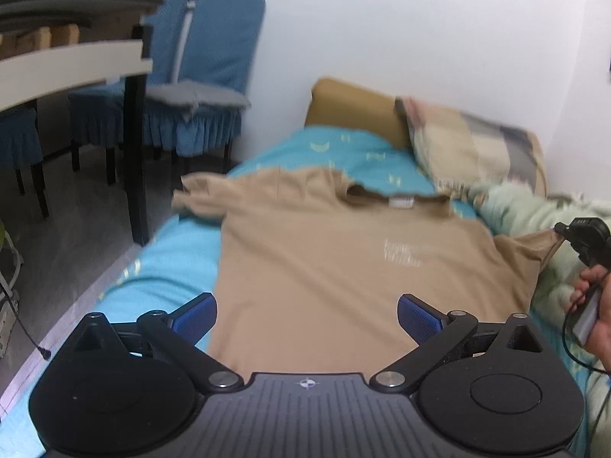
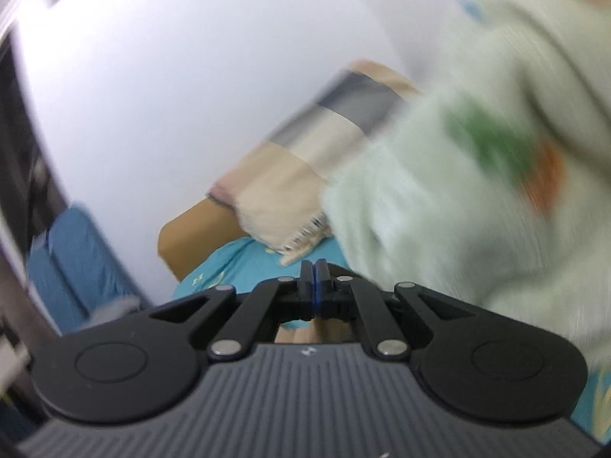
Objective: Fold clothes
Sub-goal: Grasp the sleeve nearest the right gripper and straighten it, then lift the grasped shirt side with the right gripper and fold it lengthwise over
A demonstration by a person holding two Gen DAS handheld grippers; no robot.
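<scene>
A tan T-shirt lies flat on the turquoise bed sheet, collar toward the far end. My left gripper is open, its blue pads wide apart above the shirt's lower part. In the left wrist view my right gripper is at the far right, shut on the tip of the shirt's right sleeve and pulling it outward. In the right wrist view my right gripper has its pads pressed together; a strip of tan cloth shows below them. That view is blurred.
A pale green blanket and a patterned pillow lie at the bed's right, a tan cushion at the head against the white wall. A table and blue-covered chairs stand left of the bed.
</scene>
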